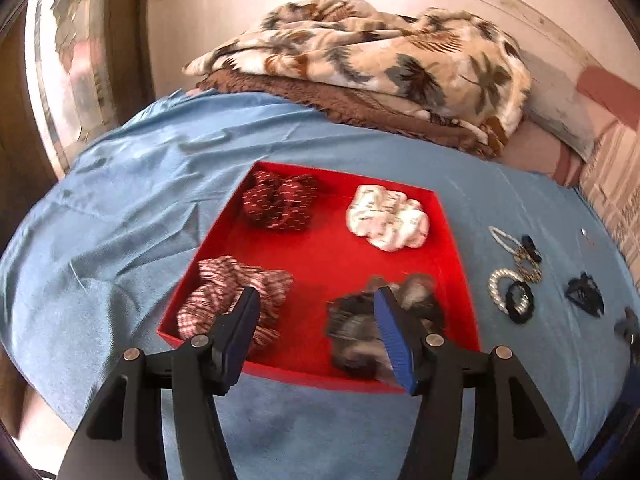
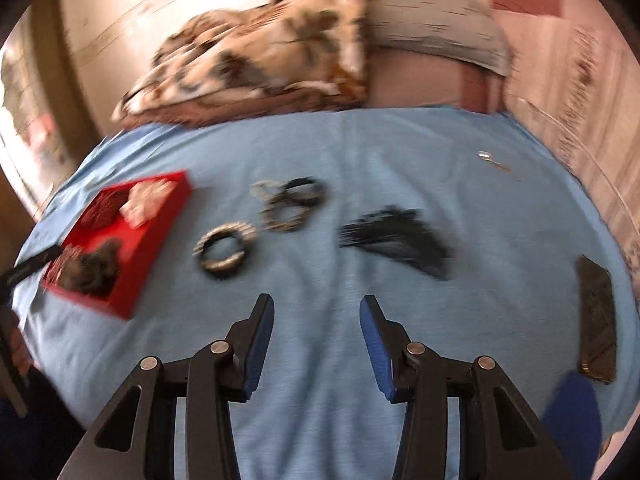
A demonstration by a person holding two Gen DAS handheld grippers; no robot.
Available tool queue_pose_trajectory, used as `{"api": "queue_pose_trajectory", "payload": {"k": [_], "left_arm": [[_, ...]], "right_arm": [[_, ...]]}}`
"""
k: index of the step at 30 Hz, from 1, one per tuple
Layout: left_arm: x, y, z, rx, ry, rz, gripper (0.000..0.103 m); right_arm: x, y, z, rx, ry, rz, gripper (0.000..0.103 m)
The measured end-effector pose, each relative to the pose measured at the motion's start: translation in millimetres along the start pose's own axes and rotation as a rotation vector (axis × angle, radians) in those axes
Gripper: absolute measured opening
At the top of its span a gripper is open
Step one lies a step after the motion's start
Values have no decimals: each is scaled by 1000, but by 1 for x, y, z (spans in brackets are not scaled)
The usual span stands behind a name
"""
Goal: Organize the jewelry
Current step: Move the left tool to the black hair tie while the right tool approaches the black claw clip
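Note:
A red tray (image 1: 452, 240) lies on the blue bedsheet. It holds a dark red scrunchie (image 1: 278, 200), a white scrunchie (image 1: 388, 218), a striped pink scrunchie (image 1: 232, 292) and a grey-black scrunchie (image 1: 352, 328). My left gripper (image 1: 316, 296) is open just above the tray's near part, empty. To the tray's right lie several bracelets and hair ties (image 1: 514, 276) (image 2: 228, 250) and a black claw clip (image 1: 584, 294) (image 2: 396, 236). My right gripper (image 2: 316, 304) is open and empty over the bare sheet, short of these items. The tray also shows at left in the right wrist view (image 2: 140, 256).
A folded palm-print blanket (image 1: 360, 64) and pillows lie at the bed's far end. A dark phone (image 2: 596, 320) lies on the sheet at the right. A small metal piece (image 2: 486, 156) lies farther back. The right wrist view is motion-blurred.

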State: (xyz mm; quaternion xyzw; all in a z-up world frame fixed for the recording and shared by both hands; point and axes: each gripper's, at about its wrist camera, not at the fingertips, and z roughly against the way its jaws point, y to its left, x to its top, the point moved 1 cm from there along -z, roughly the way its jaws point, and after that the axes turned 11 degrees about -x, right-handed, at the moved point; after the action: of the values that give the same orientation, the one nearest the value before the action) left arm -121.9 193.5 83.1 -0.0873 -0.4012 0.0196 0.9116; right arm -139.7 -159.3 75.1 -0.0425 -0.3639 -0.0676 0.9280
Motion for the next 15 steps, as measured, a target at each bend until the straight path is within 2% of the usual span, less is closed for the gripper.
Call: {"api": "queue_pose_trajectory", "payload": {"k": [6, 11, 15], "left_arm": [[7, -66, 11, -108, 25, -139, 58], [15, -110, -21, -218, 120, -140, 58], [17, -133, -55, -237, 179, -159, 58]], "right_arm": [[16, -43, -25, -15, 9, -84, 49], [26, -66, -56, 60, 86, -183, 49], [31, -86, -70, 110, 113, -270, 49]]}}
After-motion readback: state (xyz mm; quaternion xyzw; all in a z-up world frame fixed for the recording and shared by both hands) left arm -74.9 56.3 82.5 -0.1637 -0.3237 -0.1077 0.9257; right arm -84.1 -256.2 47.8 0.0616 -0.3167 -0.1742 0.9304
